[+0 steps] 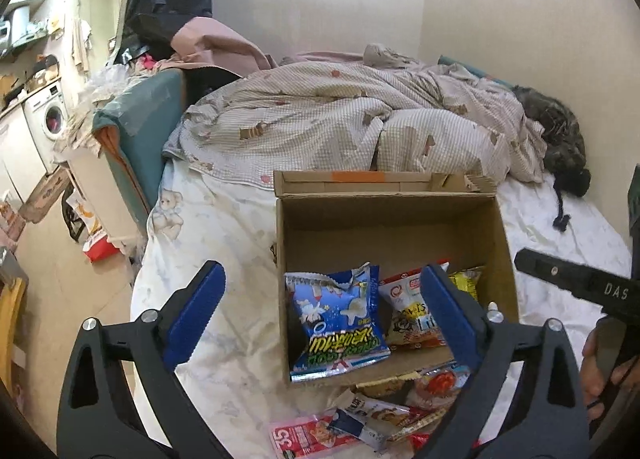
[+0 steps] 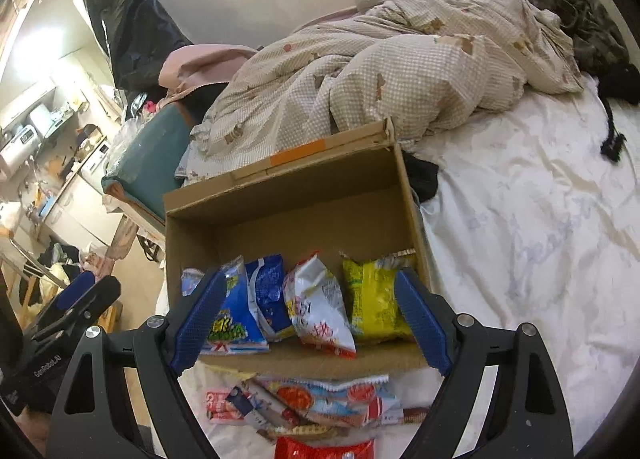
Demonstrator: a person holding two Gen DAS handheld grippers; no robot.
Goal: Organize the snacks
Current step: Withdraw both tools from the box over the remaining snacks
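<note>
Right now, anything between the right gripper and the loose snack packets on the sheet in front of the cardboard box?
Nothing visible. The right gripper is open and empty above the open brown cardboard box, and the pile of loose snack packets lies uncovered on the white bedsheet just below its fingers.
</note>
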